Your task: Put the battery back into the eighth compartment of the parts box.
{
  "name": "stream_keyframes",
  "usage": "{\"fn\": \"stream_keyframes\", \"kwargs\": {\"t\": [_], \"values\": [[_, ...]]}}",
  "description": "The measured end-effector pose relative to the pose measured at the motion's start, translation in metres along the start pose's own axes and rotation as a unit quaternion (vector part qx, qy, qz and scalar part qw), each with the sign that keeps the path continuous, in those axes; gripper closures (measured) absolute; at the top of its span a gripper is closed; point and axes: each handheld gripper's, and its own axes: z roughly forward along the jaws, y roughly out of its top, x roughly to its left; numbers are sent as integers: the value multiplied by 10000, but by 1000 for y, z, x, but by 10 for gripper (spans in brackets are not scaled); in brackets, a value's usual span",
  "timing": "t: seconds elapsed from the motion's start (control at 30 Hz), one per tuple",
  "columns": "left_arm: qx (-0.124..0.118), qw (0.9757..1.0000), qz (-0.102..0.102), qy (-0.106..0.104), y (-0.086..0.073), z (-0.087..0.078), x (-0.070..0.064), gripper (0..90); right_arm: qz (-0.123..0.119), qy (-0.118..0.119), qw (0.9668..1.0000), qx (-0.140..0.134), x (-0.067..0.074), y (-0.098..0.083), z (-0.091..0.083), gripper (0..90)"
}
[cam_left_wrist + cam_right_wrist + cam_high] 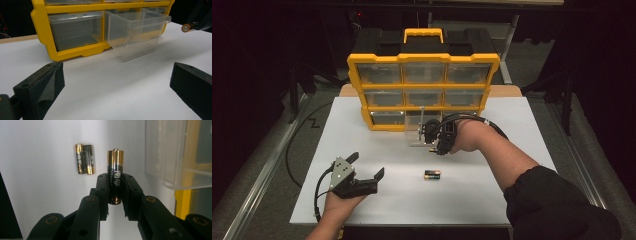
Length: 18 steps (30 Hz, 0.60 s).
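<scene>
Nearest the person, the left gripper [368, 167] rests low on the white desk [492, 200] with its jaws spread wide and nothing between them; in the left gripper view both black pads stand far apart over bare desk.

A little farther in, two batteries [432, 174] lie side by side and touching on the desk, black and gold, out in the open and well clear of any container. In the right gripper view the same pair [85, 159] lies flat beyond the jaws.

Beyond them the right gripper [432, 145] hangs above the desk just beside the pulled-out drawer. Its jaws are clenched on a single battery [115, 173], the pads pressing its black lower half from both sides while the gold upper half and its terminal stick out past the fingertips. From the left gripper view the gold end of this battery [188, 27] shows to the right of the drawer, close to it but outside it.

The clear drawer [136, 35] is drawn forward out of the bottom row's middle slot and tilts down toward the desk. Nothing can be seen inside it through its walls.

Farthest back stands the yellow organiser [423, 86], upright, with three rows of three clear drawers and a yellow handle on top. The shut drawers look empty as far as their walls let one tell.
</scene>
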Motion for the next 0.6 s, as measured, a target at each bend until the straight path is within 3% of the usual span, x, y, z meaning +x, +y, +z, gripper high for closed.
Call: {"fn": "stream_keyframes", "kwargs": {"t": [0.6], "values": [[-30, 10000, -41, 1, 0, -1, 0, 4, 108, -160, 9998, -17, -23, 5, -13, 785]]}}
